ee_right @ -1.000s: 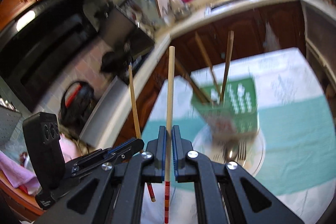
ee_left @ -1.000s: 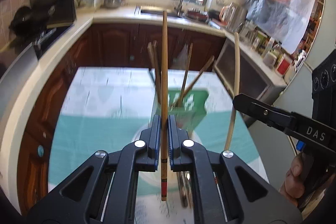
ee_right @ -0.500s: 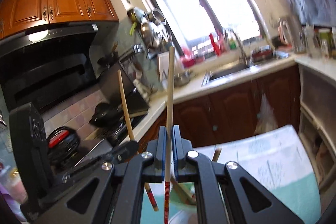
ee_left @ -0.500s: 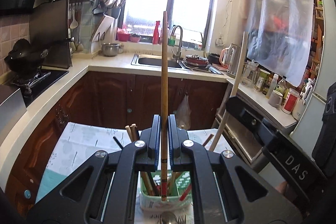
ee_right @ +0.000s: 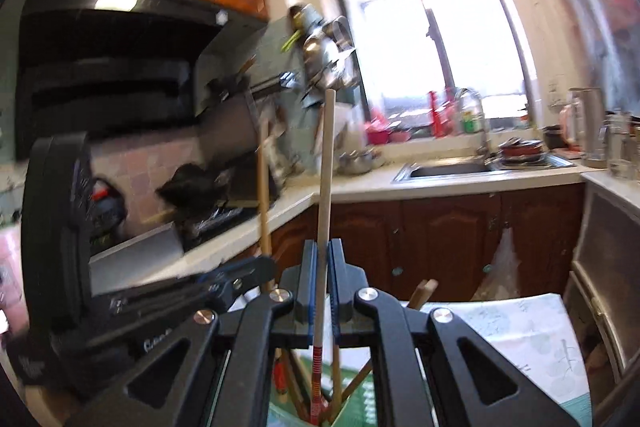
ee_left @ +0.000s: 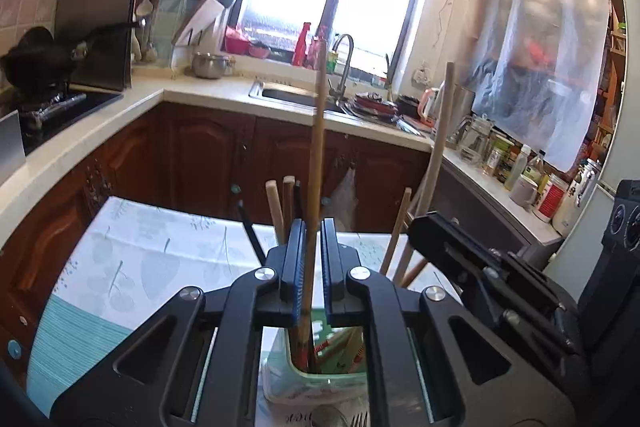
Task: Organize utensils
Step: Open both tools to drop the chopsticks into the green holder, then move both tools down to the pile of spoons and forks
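Chopsticks: one long brown wooden stick is pinched upright in left tongs, its lower end w/in green plastic utensil holder on bench; pale red-banded stick is clamped in right tongs, directly above holder.

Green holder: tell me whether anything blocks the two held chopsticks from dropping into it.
Nothing visible blocks them. The left chopstick and right chopstick already have their lower ends inside the green holder, among other chopsticks standing there.
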Motion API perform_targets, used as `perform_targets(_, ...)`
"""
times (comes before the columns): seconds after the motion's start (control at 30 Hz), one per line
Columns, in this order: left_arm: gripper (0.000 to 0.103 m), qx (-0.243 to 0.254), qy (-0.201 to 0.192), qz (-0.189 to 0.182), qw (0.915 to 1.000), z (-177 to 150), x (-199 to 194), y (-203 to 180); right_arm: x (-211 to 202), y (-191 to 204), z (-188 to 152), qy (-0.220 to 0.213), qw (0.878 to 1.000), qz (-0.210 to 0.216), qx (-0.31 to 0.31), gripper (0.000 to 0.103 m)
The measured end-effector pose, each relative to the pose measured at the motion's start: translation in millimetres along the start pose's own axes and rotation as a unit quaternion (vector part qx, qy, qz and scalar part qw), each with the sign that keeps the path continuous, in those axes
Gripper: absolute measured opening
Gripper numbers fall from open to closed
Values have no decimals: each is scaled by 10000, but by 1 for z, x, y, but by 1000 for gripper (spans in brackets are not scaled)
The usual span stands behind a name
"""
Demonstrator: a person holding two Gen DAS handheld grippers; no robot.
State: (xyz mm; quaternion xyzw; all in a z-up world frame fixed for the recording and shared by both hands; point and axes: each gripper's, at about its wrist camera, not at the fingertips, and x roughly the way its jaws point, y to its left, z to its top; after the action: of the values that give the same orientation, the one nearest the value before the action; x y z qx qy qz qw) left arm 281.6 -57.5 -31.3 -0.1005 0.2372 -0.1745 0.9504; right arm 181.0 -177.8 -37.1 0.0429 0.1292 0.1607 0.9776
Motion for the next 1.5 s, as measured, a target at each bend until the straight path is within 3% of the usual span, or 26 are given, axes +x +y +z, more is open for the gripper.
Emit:
perform_targets(0.03, 10, 32, 116, 36, 9999, -2, 2, 2, 0, 2, -4, 68, 9999, 41, -61, 6)
perform_targets(0.2, 51, -128, 438, 179, 9988, -18, -11, 13, -4, 9, -12, 494, 9986, 163, -109, 6)
perform_targets(0.23, 54, -173, 481, 223, 9984, -23, -16, 14, -7, 11, -14, 557, 9983, 130, -108, 6)
perform_targets(0.7, 54, -33, 1362, 433, 9897, -99, -97, -3, -65, 25, -50, 1464, 9867, 13, 705, 6)
perform_targets(0.93, 54, 59, 1514, 540, 9870, -128, -126, -12, -84, 39, -73, 1915, 9791, -104, 676, 6)
perform_targets(1.1, 54, 14, 1743, 564, 9831, -140, -128, -15, -94, 42, -83, 2094, 9742, -199, 822, 6)
perform_targets(1.3, 54, -67, 1658, 808, 9828, -149, -124, -11, -99, 36, -90, 2274, 9671, -411, 1068, 7)
perform_targets(1.5, 54, -375, 2013, 756, 9759, -163, -107, -1, -97, 23, -105, 2513, 9566, -627, 1331, 7)
